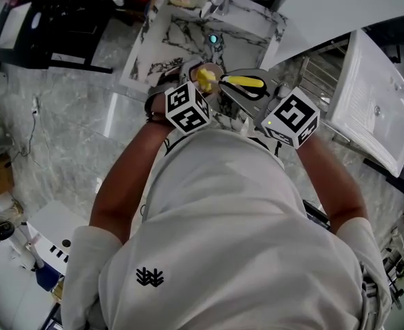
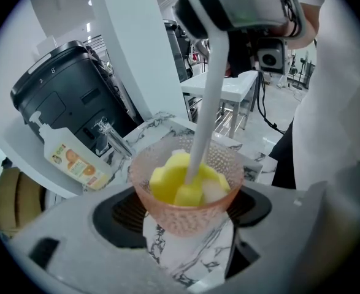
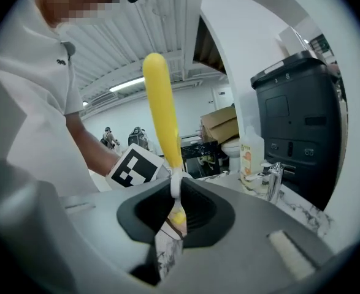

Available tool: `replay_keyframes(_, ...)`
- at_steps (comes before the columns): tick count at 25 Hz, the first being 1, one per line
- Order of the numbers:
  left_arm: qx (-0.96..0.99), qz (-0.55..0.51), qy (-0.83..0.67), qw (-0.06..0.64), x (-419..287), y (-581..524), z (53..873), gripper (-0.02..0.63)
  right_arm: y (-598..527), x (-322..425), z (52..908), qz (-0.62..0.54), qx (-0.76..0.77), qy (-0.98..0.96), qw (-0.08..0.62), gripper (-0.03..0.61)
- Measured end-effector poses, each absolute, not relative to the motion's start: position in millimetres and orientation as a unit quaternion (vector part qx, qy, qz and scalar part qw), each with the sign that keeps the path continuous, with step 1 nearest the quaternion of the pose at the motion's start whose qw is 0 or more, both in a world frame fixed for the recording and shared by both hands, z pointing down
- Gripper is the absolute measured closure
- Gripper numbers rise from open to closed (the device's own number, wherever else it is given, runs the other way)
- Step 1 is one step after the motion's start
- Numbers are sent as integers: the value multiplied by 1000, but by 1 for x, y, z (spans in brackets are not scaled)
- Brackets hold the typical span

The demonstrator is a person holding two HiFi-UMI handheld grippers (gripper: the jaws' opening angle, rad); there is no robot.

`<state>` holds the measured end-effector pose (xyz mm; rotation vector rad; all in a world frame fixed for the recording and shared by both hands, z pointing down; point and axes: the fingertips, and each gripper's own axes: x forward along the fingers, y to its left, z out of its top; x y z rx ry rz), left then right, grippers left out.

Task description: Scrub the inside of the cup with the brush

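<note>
A pink dimpled cup (image 2: 189,195) sits between the jaws of my left gripper (image 2: 189,222), which is shut on it. Inside the cup is the brush's yellow sponge head (image 2: 180,179), with the white stem (image 2: 205,103) rising out of it. My right gripper (image 3: 175,192) is shut on the brush where the stem meets the yellow handle (image 3: 161,109). In the head view the cup (image 1: 205,75) and the handle (image 1: 243,82) are over the sink, with the left gripper (image 1: 198,84) on the left and the right gripper (image 1: 250,95) on the right, close together.
A marble sink (image 1: 181,36) with a faucet (image 1: 219,2) lies below the grippers. A soap bottle (image 2: 69,155) and a black bin (image 2: 63,84) stand beside it. A white tray (image 1: 380,108) on a wire rack is at the right.
</note>
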<state>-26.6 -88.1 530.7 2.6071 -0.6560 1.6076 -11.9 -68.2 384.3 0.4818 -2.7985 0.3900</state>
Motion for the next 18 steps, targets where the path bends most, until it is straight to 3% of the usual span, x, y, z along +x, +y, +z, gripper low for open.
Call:
replay_keyframes(9, 824, 531, -197, 5, -35, -82, 542, 238, -87, 13, 367, 257, 193, -945, 52, 532)
replay_keyframes(14, 830, 520, -202, 16, -33, -85, 541, 238, -93, 30, 354, 231, 209, -949, 49, 537)
replay_keyframes(18, 836, 509, -206, 27, -31, -86, 537, 238, -86, 30, 348, 160, 203, -962, 87, 537)
